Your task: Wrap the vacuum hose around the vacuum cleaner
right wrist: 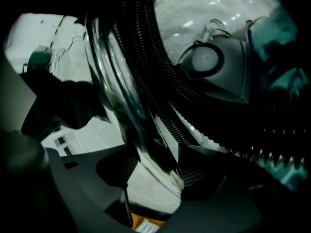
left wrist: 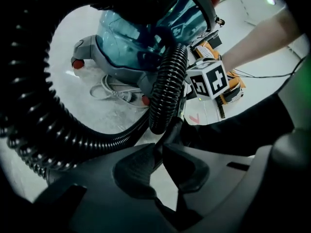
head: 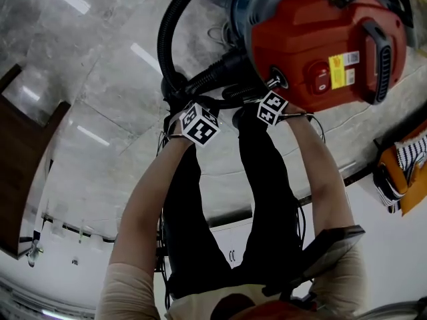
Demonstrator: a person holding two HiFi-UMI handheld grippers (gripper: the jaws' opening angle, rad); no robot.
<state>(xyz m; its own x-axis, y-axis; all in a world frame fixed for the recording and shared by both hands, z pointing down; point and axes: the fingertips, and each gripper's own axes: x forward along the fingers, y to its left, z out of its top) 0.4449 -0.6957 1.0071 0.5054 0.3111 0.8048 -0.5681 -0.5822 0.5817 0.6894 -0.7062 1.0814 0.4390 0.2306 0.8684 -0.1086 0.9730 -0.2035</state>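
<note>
The red vacuum cleaner [head: 313,39] stands on the pale floor, its teal dust bin [left wrist: 141,38] facing me. Its black ribbed hose [head: 167,32] loops from the body round to both grippers. My left gripper [head: 177,95] sits at the hose's bend; in the left gripper view its jaws [left wrist: 162,148] stand shut, with the hose [left wrist: 165,81] curving just above the tips. My right gripper [head: 275,84] is close to the vacuum's red side. In its own view the right gripper [right wrist: 155,171] is open, with a shiny tube [right wrist: 116,96] and the hose [right wrist: 160,106] running between the pads without being pressed.
A grey power cord [left wrist: 112,89] lies on the floor beside the vacuum. A brown wooden piece [head: 20,165] stands at the left, an orange bag [head: 400,172] at the right. The person's black trouser legs [head: 220,212] are directly below the grippers.
</note>
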